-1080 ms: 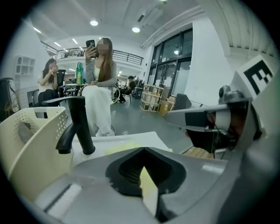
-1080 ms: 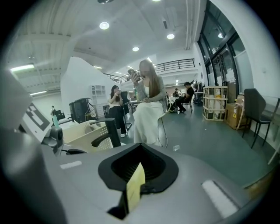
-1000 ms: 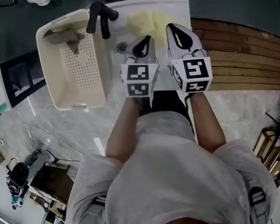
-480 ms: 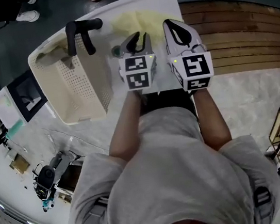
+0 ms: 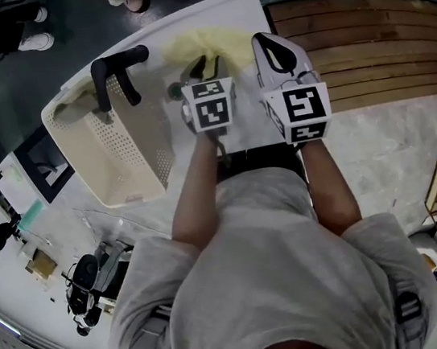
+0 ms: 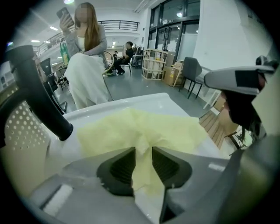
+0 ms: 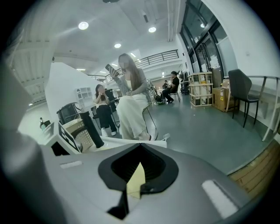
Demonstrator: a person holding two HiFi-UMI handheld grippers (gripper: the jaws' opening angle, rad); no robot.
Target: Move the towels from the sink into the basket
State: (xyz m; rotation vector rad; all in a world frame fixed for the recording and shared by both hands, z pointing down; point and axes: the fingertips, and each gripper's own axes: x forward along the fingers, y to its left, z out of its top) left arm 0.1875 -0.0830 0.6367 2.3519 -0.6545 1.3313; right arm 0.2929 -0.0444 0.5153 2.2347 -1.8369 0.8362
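Observation:
A pale yellow towel (image 5: 187,46) lies crumpled in the white sink (image 5: 242,7). My left gripper (image 5: 201,68) points steeply down onto it. Its jaws have just been opening, and in the left gripper view a raised fold of the towel (image 6: 131,131) stands in the gap of the left gripper (image 6: 143,164) without being pinched. My right gripper (image 5: 265,41) hovers beside it over the sink's right side, shut and holding nothing; a sliver of yellow shows behind the closed tips of the right gripper (image 7: 139,173). The cream perforated basket (image 5: 111,161) stands left of the sink, with a grey cloth (image 5: 71,110) at its far end.
A black faucet (image 5: 109,70) arches between basket and sink, close to my left gripper. A slatted wooden board (image 5: 379,48) lies right of the sink, with marble counter (image 5: 398,151) in front. People stand and sit beyond the sink (image 6: 87,65).
My left gripper has dropped onto the yellow towel and its jaws have gone from shut to open. The right gripper has drifted slightly lower and stays shut.

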